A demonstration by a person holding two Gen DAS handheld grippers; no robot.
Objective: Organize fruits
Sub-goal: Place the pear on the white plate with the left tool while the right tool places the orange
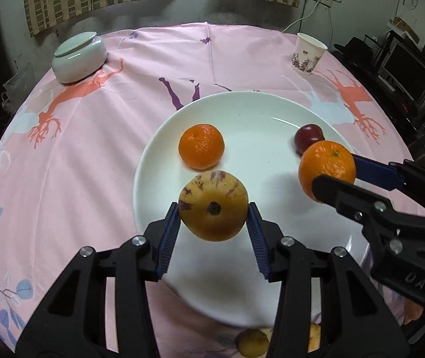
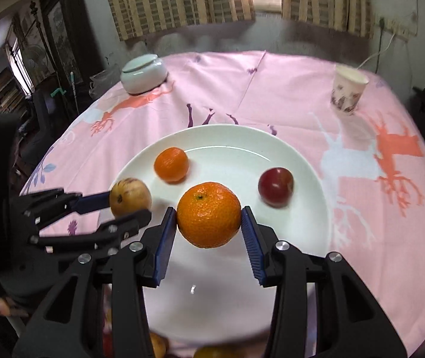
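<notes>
A white plate (image 1: 242, 110) (image 2: 302, 164) lies on the pink tablecloth. On it rest a tangerine (image 1: 201, 146) (image 2: 171, 164) and a dark red plum (image 1: 308, 135) (image 2: 275, 187). My left gripper (image 1: 214, 213) (image 2: 126, 208) is shut on a yellow purple-streaked fruit (image 1: 213, 206) (image 2: 129, 196), held above the plate's near left part. My right gripper (image 2: 209, 216) (image 1: 335, 168) is shut on an orange (image 2: 209, 214) (image 1: 327, 167), held above the plate's near right part.
A lidded pale green jar (image 1: 78, 57) (image 2: 144, 74) stands at the far left of the table and a paper cup (image 1: 308, 53) (image 2: 348, 93) at the far right. More fruit (image 1: 254, 343) (image 2: 157, 344) lies by the near table edge below the grippers.
</notes>
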